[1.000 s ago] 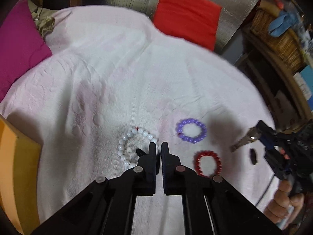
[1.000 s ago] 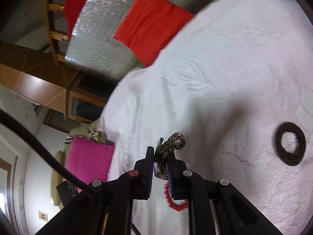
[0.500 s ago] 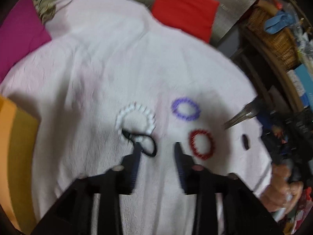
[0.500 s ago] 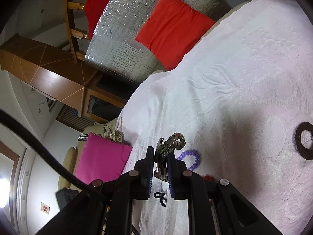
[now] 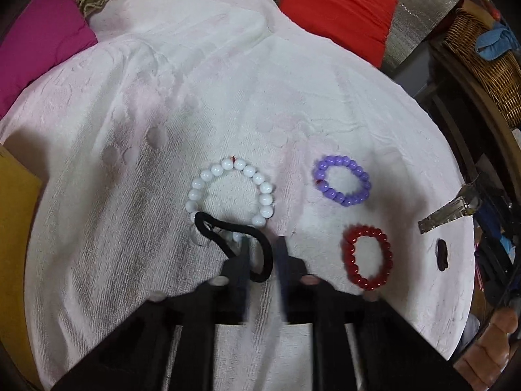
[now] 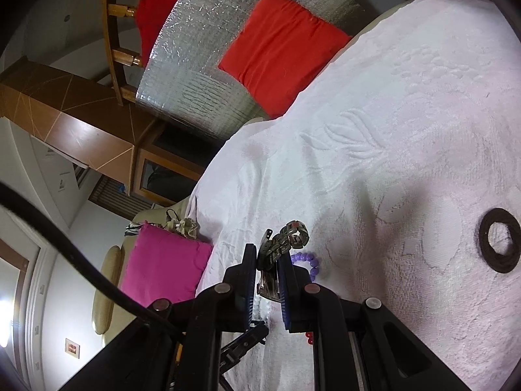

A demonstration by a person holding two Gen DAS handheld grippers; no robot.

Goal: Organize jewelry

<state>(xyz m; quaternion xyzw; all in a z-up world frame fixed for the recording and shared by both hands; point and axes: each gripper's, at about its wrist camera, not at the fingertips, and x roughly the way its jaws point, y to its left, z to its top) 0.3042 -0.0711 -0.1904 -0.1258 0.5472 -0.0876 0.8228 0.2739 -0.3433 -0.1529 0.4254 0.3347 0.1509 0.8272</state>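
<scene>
Left tongs (image 5: 262, 254) are closing, with the black hair tie (image 5: 260, 247) looped between the tips but not pinched. A second ago they were shut tight by the white bracelet (image 5: 232, 192); now they sit lower. The tie lies over that bracelet's near beads on the white towel (image 5: 130, 163). The purple bracelet (image 5: 342, 181) and red bracelet (image 5: 368, 257) lie apart to the right. Right tongs (image 6: 265, 268) still pinch the metal watch (image 6: 286, 238) above the towel, near a brown ring (image 6: 498, 244).
</scene>
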